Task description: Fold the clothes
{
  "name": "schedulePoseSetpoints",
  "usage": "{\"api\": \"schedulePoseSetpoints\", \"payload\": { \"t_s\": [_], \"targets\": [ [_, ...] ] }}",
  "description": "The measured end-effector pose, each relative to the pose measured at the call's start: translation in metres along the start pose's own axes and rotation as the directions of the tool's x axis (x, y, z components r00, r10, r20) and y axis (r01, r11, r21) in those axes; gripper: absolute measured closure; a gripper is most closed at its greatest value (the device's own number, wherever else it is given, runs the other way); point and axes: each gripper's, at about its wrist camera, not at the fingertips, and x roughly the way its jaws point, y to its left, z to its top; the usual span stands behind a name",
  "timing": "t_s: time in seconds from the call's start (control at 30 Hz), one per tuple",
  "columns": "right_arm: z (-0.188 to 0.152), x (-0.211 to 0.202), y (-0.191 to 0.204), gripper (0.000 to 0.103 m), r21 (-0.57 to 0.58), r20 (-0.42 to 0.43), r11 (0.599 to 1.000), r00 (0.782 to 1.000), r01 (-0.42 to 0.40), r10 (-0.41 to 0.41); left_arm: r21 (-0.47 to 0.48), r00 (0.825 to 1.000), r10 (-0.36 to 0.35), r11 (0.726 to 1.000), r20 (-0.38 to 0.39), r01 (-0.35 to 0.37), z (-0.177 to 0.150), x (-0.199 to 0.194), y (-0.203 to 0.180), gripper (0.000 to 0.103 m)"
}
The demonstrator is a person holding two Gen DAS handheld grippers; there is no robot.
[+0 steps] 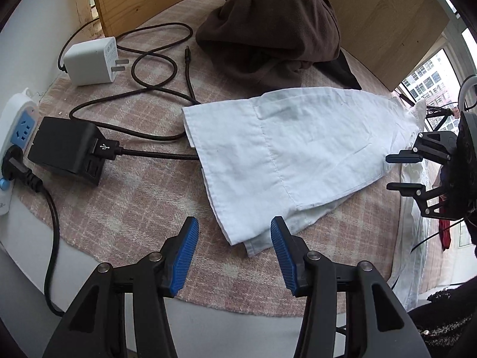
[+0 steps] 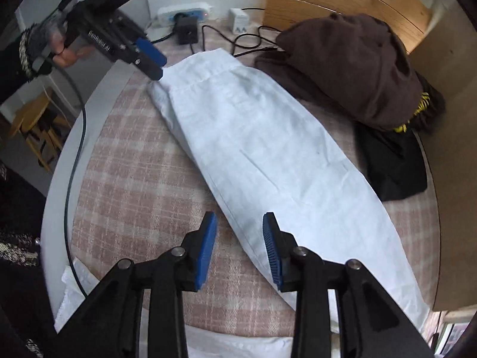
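A white garment [image 1: 286, 149] lies folded lengthwise in a long strip on the pink checked cloth [image 1: 134, 208]; it also shows in the right wrist view [image 2: 268, 155]. My left gripper [image 1: 235, 232] is open and empty, hovering at the strip's near corner; it also shows in the right wrist view [image 2: 153, 59]. My right gripper [image 2: 240, 232] is open and empty, straddling the strip's left edge at the opposite end; it also shows in the left wrist view [image 1: 402, 171].
A brown garment pile [image 2: 351, 68] and a black garment [image 2: 393, 164] lie beside the strip. A black charger [image 1: 68, 149], white adapter [image 1: 92, 61], power strip [image 1: 15, 137] and cables [image 1: 155, 68] lie at the far end. Wooden panels [image 2: 342, 3] border the bed.
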Motion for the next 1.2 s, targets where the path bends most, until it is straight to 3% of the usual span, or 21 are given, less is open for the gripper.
{"api": "schedulePoseSetpoints", "payload": {
  "t_s": [0.1, 0.17, 0.2, 0.47, 0.67, 0.73, 0.77, 0.87, 0.93, 1.0, 1.07, 1.17, 1.2],
  "targets": [
    [-0.005, 0.016, 0.0, 0.071, -0.023, -0.045, 1.0, 0.999, 0.006, -0.007, 0.012, 1.0, -0.016, 1.0, 0.015, 0.016, 0.001, -0.001, 0.0, 0.091],
    [-0.007, 0.016, -0.009, 0.087, 0.014, -0.052, 1.0, 0.999, 0.002, -0.001, 0.029, 1.0, -0.015, 0.999, 0.027, 0.014, 0.002, -0.005, -0.002, 0.098],
    [-0.007, 0.015, -0.015, 0.102, 0.04, -0.059, 0.999, 0.998, 0.004, -0.002, 0.039, 0.999, -0.013, 0.999, 0.035, 0.011, 0.002, -0.007, -0.003, 0.099],
    [-0.018, -0.024, -0.047, 0.102, 0.104, -0.037, 0.992, 0.997, 0.065, -0.061, 0.059, 0.997, -0.025, 0.998, 0.073, 0.02, 0.0, -0.03, -0.014, 0.099],
    [-0.038, -0.014, -0.069, 0.102, 0.189, -0.134, 0.98, 0.99, 0.068, -0.043, 0.038, 0.997, 0.061, 0.998, -0.04, -0.059, -0.014, -0.005, -0.001, 0.097],
    [-0.044, -0.006, -0.074, 0.101, 0.216, -0.181, 0.974, 0.983, 0.064, -0.025, 0.033, 0.997, 0.075, 0.997, -0.03, -0.074, -0.008, -0.011, 0.005, 0.093],
    [-0.047, -0.002, -0.075, 0.101, 0.212, -0.206, 0.974, 0.978, 0.078, -0.033, 0.048, 0.997, 0.073, 0.996, 0.005, -0.073, -0.001, -0.021, 0.004, 0.085],
    [-0.051, -0.005, -0.078, 0.101, 0.239, -0.224, 0.968, 0.974, 0.073, -0.018, 0.194, 0.997, 0.047, 0.979, 0.067, -0.059, 0.03, -0.035, -0.01, 0.039],
    [-0.046, -0.015, -0.079, 0.101, 0.292, -0.187, 0.955, 0.982, 0.045, 0.011, 0.292, 0.995, 0.071, 0.952, 0.065, -0.087, 0.051, -0.031, -0.02, 0.038],
    [-0.034, -0.029, -0.072, 0.1, 0.356, -0.106, 0.934, 0.994, 0.009, 0.031, 0.328, 0.994, 0.084, 0.939, 0.067, -0.102, 0.062, -0.028, -0.025, 0.042],
    [-0.018, -0.038, -0.054, 0.099, 0.415, -0.017, 0.907, 0.996, -0.068, 0.082, 0.326, 0.998, 0.026, 0.944, 0.062, -0.045, 0.063, -0.031, -0.024, 0.043],
    [0.014, -0.033, -0.023, 0.093, 0.519, 0.112, 0.83, 0.979, -0.205, 0.171, 0.326, 0.998, 0.009, 0.945, 0.064, -0.029, 0.05, -0.035, -0.019, 0.044],
    [0.024, -0.023, -0.011, 0.084, 0.554, 0.131, 0.796, 0.97, -0.244, 0.206, 0.32, 0.998, 0.01, 0.947, 0.064, -0.03, 0.044, -0.037, -0.016, 0.044]
  ]
}}
